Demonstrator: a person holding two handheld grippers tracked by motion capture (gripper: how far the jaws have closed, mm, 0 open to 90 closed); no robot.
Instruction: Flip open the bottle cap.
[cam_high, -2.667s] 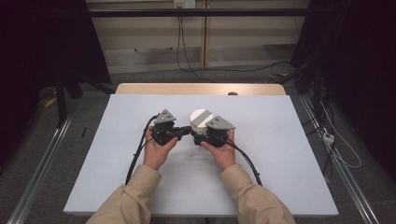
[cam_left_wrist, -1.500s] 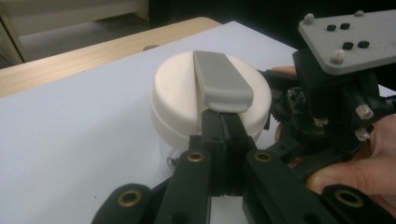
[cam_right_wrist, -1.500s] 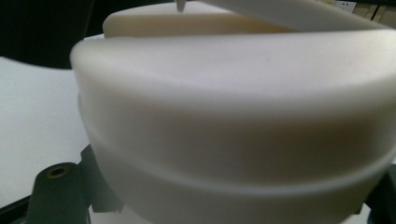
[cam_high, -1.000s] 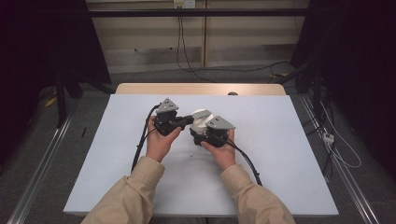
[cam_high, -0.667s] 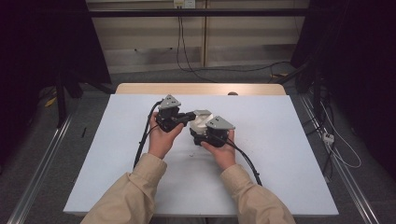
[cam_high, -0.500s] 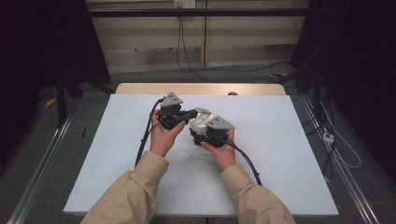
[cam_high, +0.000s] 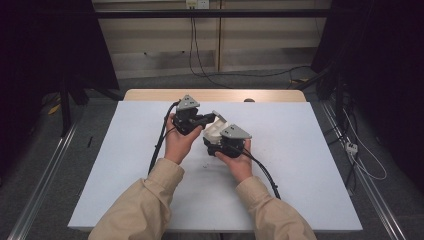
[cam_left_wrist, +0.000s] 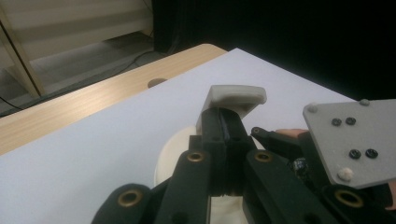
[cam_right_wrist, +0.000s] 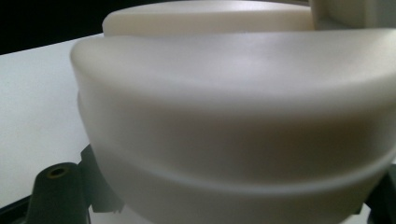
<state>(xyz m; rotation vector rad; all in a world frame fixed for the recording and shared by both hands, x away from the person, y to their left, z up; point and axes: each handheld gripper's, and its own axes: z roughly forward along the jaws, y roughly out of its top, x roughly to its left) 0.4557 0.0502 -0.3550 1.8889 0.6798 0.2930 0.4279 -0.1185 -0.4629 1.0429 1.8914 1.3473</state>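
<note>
Cream plastic, 1 round case (cam_high: 214, 131): my right gripper (cam_high: 216, 142) clamps its body, my left gripper (cam_high: 209, 119) pinches its raised lid tab on 1 white table (cam_high: 300, 150).

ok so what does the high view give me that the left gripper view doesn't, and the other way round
High view: the person's beige sleeves, the trailing cables, the whole white table and the floor around it.
Left gripper view: close up, the left gripper shut on the cream lid's lip.
Shared: the cream container that the lip belongs to, the right gripper beside it, and the wooden strip along the far edge.
</note>
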